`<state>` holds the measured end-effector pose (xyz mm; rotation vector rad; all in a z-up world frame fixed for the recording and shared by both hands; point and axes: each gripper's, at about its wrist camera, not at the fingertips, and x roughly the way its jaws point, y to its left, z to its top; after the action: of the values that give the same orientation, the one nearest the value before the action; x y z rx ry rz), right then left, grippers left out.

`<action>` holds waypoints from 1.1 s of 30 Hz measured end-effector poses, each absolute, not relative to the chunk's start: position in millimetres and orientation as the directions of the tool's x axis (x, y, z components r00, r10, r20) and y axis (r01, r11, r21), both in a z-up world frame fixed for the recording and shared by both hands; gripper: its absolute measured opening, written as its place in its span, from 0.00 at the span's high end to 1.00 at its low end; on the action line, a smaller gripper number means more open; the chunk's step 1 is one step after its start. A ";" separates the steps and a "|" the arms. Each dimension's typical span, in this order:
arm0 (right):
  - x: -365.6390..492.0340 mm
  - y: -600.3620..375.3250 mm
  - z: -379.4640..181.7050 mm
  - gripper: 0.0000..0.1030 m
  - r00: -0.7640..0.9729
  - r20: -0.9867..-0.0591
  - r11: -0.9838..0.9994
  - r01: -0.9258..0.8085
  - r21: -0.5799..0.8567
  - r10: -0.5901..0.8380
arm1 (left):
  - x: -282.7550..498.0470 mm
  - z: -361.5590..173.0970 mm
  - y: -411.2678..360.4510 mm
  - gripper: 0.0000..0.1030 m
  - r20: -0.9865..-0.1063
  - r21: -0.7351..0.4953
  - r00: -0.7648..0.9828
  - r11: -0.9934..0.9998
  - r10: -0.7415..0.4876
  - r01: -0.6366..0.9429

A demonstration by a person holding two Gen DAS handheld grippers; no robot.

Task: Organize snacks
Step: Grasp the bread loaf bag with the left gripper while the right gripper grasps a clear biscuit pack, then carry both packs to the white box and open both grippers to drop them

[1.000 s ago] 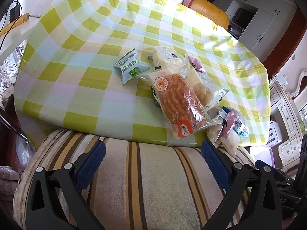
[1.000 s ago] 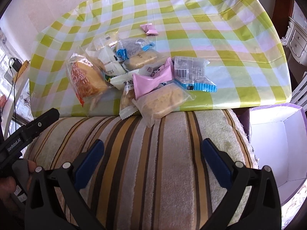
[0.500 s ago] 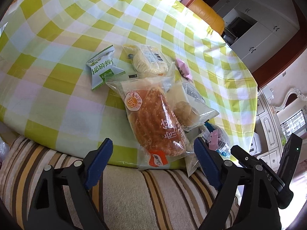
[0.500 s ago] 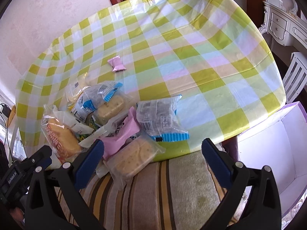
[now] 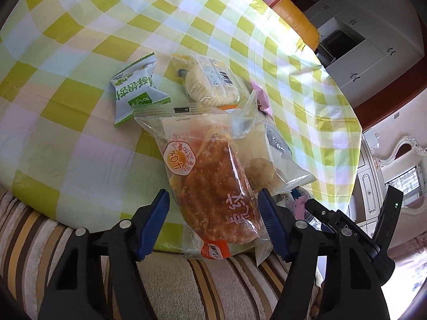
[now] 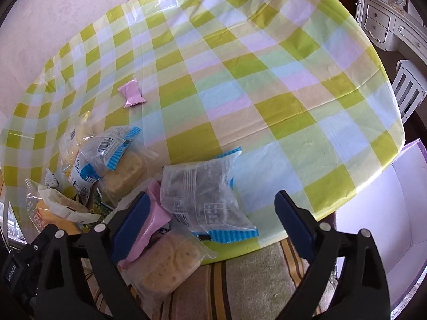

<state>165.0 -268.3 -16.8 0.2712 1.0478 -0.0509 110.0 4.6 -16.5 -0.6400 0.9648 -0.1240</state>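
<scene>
Left gripper (image 5: 213,222) jaws were closing around the bread bag (image 5: 213,186) at the surface's near edge, pads not yet pressing. Right gripper (image 6: 213,218) jaws, still wide, were narrowing over the clear snack packet (image 6: 205,194).

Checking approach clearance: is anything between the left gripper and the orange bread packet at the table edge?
Nothing visible. The left gripper has just been closing, with the orange bread packet already between its jaws and small gaps left on both sides. A paler bun packet lies against the bread's right side, close to the right pad.
</scene>
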 end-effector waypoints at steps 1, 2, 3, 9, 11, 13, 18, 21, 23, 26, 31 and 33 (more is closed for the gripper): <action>166.3 -267.8 -18.5 0.17 0.497 -0.864 0.966 0.172 0.192 0.083 | 110.8 -17.4 4.7 0.41 -0.724 -0.562 0.577 0.808 -0.377 -0.178; 167.5 -268.5 -20.1 0.19 0.494 -0.866 0.965 0.177 0.195 0.085 | 111.1 -17.9 4.7 0.42 -0.723 -0.566 0.576 0.806 -0.381 -0.177; 168.5 -269.5 -20.9 0.20 0.494 -0.865 0.963 0.178 0.204 0.091 | 112.2 -18.2 4.8 0.45 -0.722 -0.567 0.576 0.804 -0.383 -0.176; 172.8 -266.4 -22.4 0.44 0.502 -0.853 0.959 0.141 0.244 0.143 | 113.1 -17.6 4.6 0.51 -0.719 -0.567 0.582 0.805 -0.380 -0.175; 172.8 -267.1 -23.9 0.45 0.497 -0.855 0.958 0.141 0.251 0.151 | 111.9 -16.7 5.2 0.52 -0.717 -0.566 0.587 0.806 -0.376 -0.174; 171.4 -268.1 -23.2 0.47 0.502 -0.850 0.955 0.139 0.261 0.160 | 110.2 -15.1 4.5 0.53 -0.715 -0.563 0.592 0.808 -0.372 -0.173; 165.5 -273.8 -19.4 0.51 0.526 -0.832 0.944 0.144 0.295 0.180 | 102.6 -8.4 6.4 0.54 -0.708 -0.554 0.616 0.813 -0.345 -0.181; 160.5 -278.6 -13.2 0.53 0.553 -0.811 0.937 0.146 0.318 0.189 | 97.1 -2.6 8.5 0.55 -0.701 -0.544 0.638 0.818 -0.319 -0.188; 156.7 -281.4 -8.2 0.53 0.573 -0.797 0.933 0.146 0.328 0.190 | 93.2 2.3 7.7 0.55 -0.695 -0.531 0.653 0.827 -0.300 -0.185; 151.0 -286.1 -1.6 0.54 0.594 -0.780 0.928 0.143 0.344 0.198 | 86.9 11.7 5.2 0.55 -0.684 -0.503 0.680 0.845 -0.262 -0.181; 141.2 -296.6 4.6 0.54 0.611 -0.763 0.916 0.146 0.373 0.212 | 75.9 26.1 2.3 0.55 -0.657 -0.468 0.726 0.865 -0.206 -0.178; 136.3 -301.2 6.7 0.54 0.616 -0.756 0.912 0.145 0.383 0.220 | 74.4 31.4 -0.7 0.55 -0.649 -0.461 0.733 0.871 -0.203 -0.167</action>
<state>136.3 -301.2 6.7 0.4353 0.9138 0.0443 74.4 -0.7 31.4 -0.5251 0.7565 -0.0213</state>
